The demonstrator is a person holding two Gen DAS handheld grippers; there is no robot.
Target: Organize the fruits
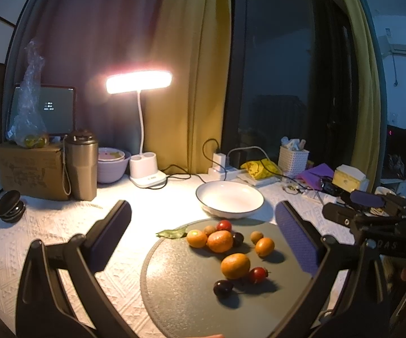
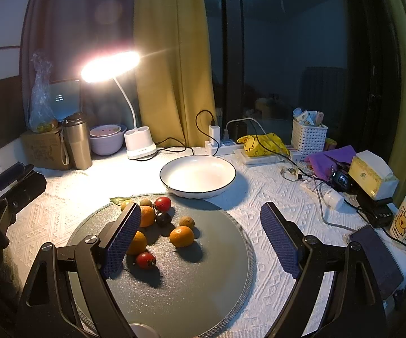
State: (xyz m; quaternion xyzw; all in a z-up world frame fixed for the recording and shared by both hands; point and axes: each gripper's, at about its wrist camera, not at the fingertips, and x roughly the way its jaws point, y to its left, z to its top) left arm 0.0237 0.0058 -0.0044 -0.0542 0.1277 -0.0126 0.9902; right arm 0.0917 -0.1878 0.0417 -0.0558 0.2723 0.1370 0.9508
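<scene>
On the white tablecloth (image 1: pixel 62 225) under the desk lamp (image 2: pixel 110 66), nothing looks sorted yet. The white bowl (image 2: pixel 198 176) just behind the round grey mat (image 2: pixel 203 267) holds nothing, and every fruit lies on the mat's far half: the small oranges (image 1: pixel 220 240), the red cherry tomatoes (image 1: pixel 257 274), the dark cherries (image 1: pixel 223 288) and a couple of small brown fruits (image 1: pixel 257 236), with a leaf (image 1: pixel 172 233) at the mat's far-left edge. So I would judge the whole job is left to do, the fruit probably bound for the bowl.

From left to right: the left gripper (image 1: pixel 207 236) hovers above the mat with its jaws spread wide, empty, the cluster of fruit showing between its fingers. The right gripper (image 2: pixel 207 238) hangs to the right of it, likewise wide open and holding nothing; one orange (image 2: pixel 181 236) sits between its fingers, and its left finger hides part of the pile. Neither tool touches any fruit.
</scene>
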